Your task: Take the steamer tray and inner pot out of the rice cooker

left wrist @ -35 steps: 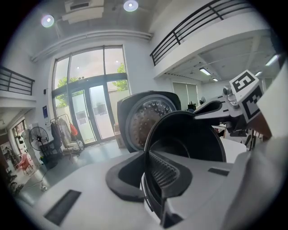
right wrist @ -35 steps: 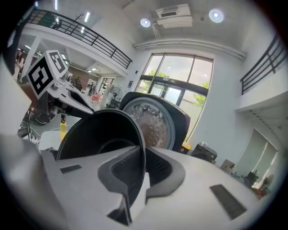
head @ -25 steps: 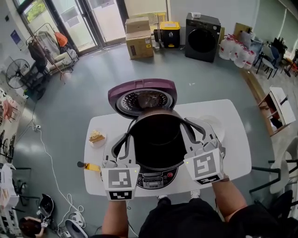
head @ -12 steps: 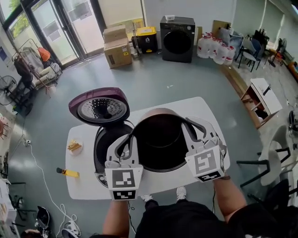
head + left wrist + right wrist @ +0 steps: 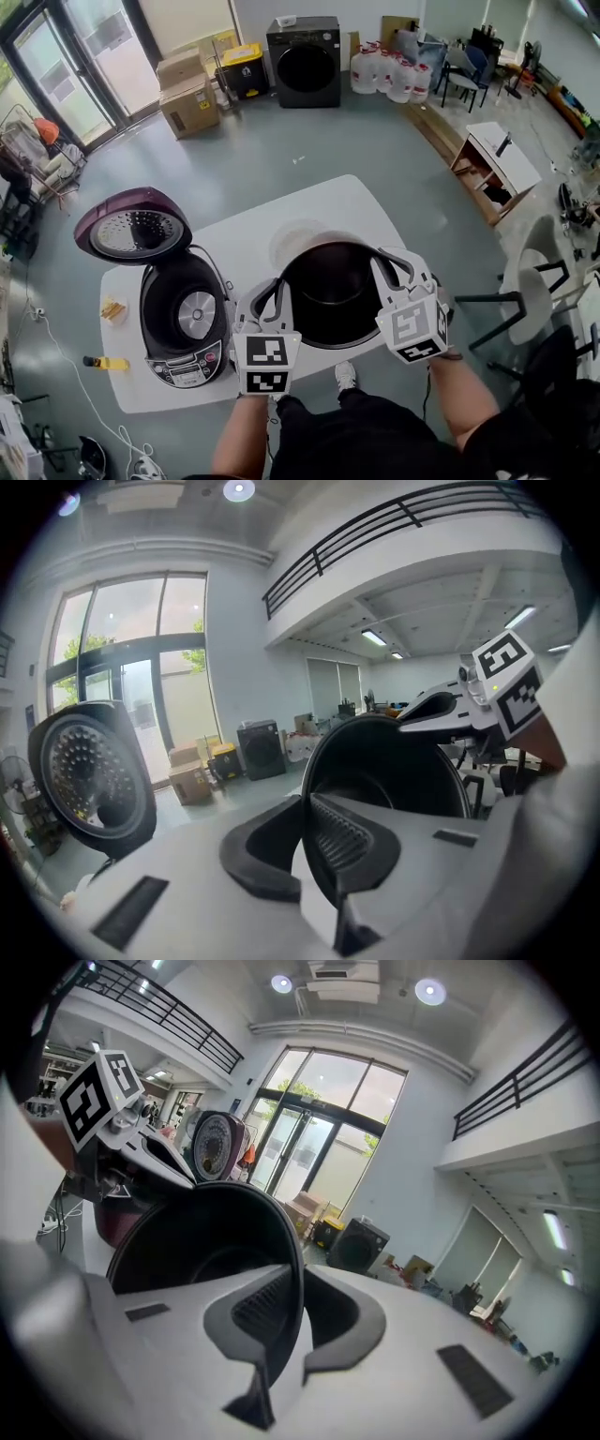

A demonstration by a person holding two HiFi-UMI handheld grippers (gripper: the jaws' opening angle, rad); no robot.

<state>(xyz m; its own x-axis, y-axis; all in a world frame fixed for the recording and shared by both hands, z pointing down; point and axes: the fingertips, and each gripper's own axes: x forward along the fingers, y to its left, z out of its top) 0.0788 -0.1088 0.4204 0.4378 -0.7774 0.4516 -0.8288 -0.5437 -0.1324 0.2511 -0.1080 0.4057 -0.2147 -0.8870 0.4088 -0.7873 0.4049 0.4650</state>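
Gripping black inner pot by opposite rim edges, left gripper and right gripper clamped, over white surface beside open rice cooker.

The black inner pot is out of the rice cooker, upright and empty over the right part of the counter. The left gripper and the right gripper each pinch its rim on opposite sides. The cooker stands at the left, its purple lid swung open and its cavity bare. A pale round steamer tray lies just beyond the pot.
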